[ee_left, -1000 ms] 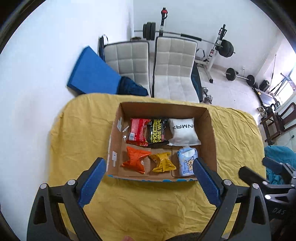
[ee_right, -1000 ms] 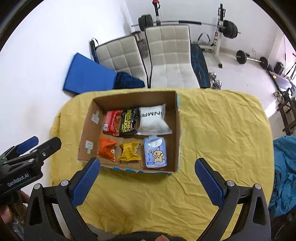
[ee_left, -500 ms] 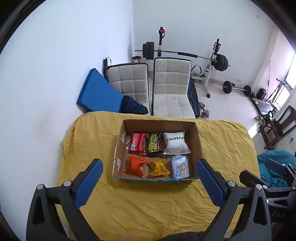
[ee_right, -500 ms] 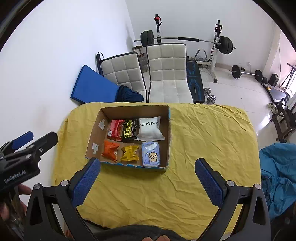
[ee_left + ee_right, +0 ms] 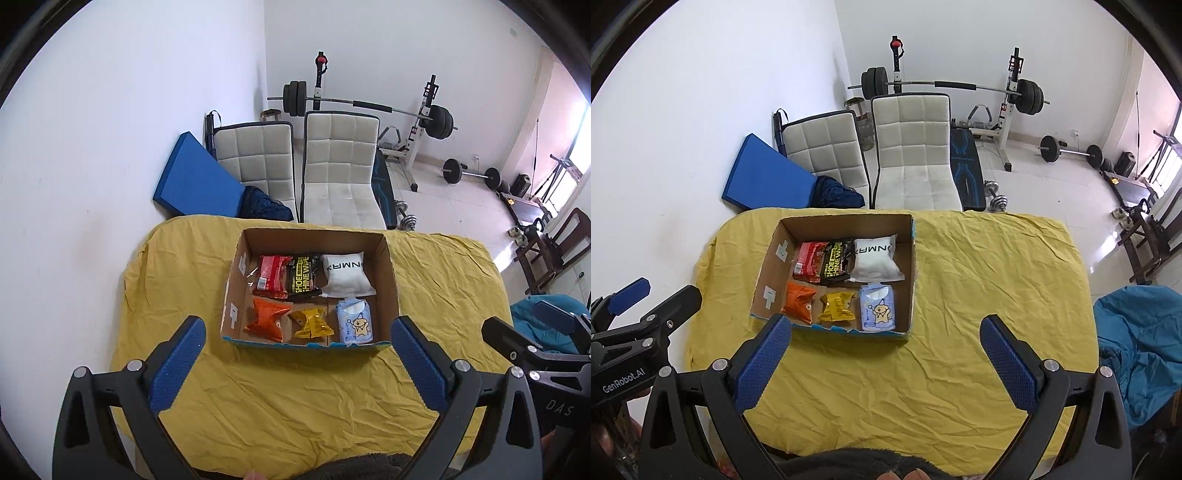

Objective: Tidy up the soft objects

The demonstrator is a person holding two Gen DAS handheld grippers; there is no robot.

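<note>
While both grippers hang spread and empty, the cardboard box [image 5: 389,269] of soft packets sits mid-frame above the left gripper [image 5: 295,363] and upper left of the right gripper [image 5: 884,360].

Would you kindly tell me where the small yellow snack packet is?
In both wrist views, the small yellow snack packet lies in the cardboard box's near row, between the orange packet and pale blue wipes pack.

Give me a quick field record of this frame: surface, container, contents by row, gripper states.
surface: yellow cloth
container: open cardboard box on the cloth
back row: red packet, black shoe-wipes pack, white pouch
front row: orange packet, yellow packet, blue tissue pack
left gripper: open, empty
right gripper: open, empty
loose items outside box: none visible
</note>
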